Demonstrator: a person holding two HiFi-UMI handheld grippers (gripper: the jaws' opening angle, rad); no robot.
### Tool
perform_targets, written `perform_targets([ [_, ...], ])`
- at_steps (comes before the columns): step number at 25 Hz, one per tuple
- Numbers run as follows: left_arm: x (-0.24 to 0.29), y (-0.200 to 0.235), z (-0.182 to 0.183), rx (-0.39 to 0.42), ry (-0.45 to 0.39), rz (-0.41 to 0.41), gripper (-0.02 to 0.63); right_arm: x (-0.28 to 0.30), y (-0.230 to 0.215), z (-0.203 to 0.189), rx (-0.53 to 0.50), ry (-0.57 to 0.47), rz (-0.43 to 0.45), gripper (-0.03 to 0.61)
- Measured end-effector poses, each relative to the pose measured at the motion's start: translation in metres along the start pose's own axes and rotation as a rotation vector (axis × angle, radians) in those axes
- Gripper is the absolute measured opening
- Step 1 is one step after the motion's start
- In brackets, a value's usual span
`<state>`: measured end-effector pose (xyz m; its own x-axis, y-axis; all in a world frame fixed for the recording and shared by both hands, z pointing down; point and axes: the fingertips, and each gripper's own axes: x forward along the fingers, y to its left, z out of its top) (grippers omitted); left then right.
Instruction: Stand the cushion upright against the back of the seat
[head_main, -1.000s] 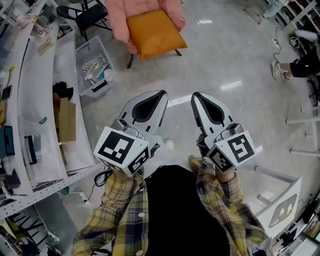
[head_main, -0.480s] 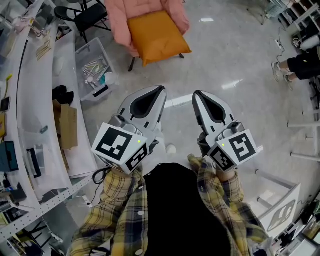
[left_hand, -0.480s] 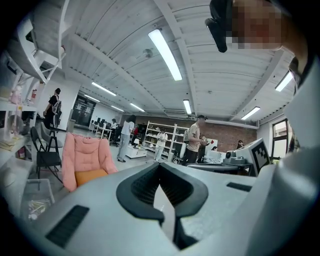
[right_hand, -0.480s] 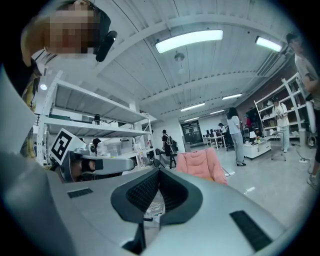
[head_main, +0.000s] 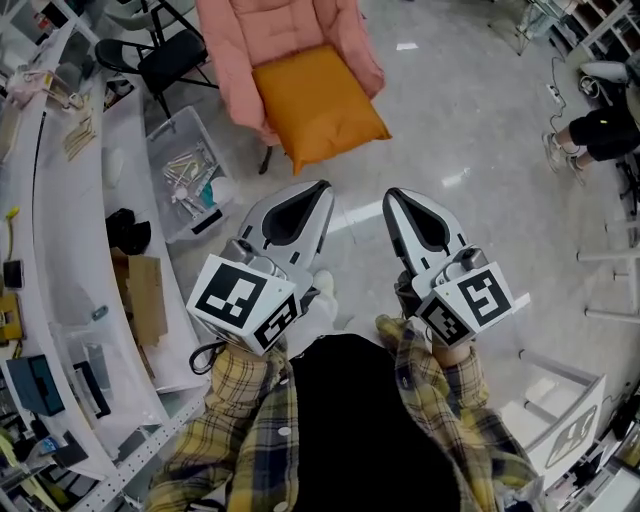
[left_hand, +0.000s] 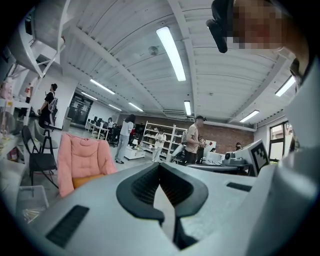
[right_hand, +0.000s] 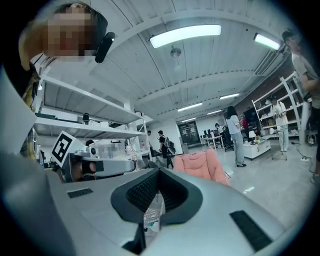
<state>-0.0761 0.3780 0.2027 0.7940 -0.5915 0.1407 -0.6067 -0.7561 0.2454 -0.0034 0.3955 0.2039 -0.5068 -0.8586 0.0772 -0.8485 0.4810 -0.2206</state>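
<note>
**Cushion** (head_main: 318, 100): orange, square and plump. It lies flat on the seat of the chair, with its far edge toward the backrest. Its near corners seem to reach the seat's front edge. It is not upright.

**Chair** (head_main: 285, 30): pink, quilted and on dark legs, standing on the grey floor (head_main: 480, 130) ahead of me. In my left gripper view it shows small and off to the left, with a strip of orange on the seat.

**My left gripper** (head_main: 322, 188): jaws pressed together with nothing between them. It is held out in front of my chest, well apart from the chair.

**My right gripper** (head_main: 391, 195): jaws likewise closed and empty. It sits beside the left one, pointing the same way.

**Surroundings:**
- A white bench (head_main: 70, 250) runs along my left.
- A clear plastic bin (head_main: 185, 170) of small parts sits on the floor beside the bench.
- A black folding chair (head_main: 170, 55) stands near the pink one.

**Progress, as I judge it:** no part of the task is done.
- I have not reached the chair or touched the cushion.
- I need to close the gap and open the jaws.
- I then take the cushion by an edge or corner and tip it up.
- It should end leaning on the backrest, resting on its lower edge.

**Handling note:** the cushion looks soft, so it may sag or slide forward unless I seat it well back.
</note>
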Motion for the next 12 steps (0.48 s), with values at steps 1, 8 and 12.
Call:
perform_targets([
  [1, 0.002, 0.006, 0.000, -0.004, 0.005, -0.007, 0.005, 0.007, -0.001, -0.001, 0.001, 0.001, -0.007, 0.018],
  [8, 0.025, 0.040, -0.005, -0.040, 0.048, -0.038, 0.005, 0.042, -0.021, -0.004, 0.027, 0.022, -0.043, 0.018],
  [12, 0.047, 0.054, -0.008, -0.058, 0.067, -0.048, 0.005, 0.057, -0.039, -0.007, 0.039, 0.041, -0.049, 0.018],
])
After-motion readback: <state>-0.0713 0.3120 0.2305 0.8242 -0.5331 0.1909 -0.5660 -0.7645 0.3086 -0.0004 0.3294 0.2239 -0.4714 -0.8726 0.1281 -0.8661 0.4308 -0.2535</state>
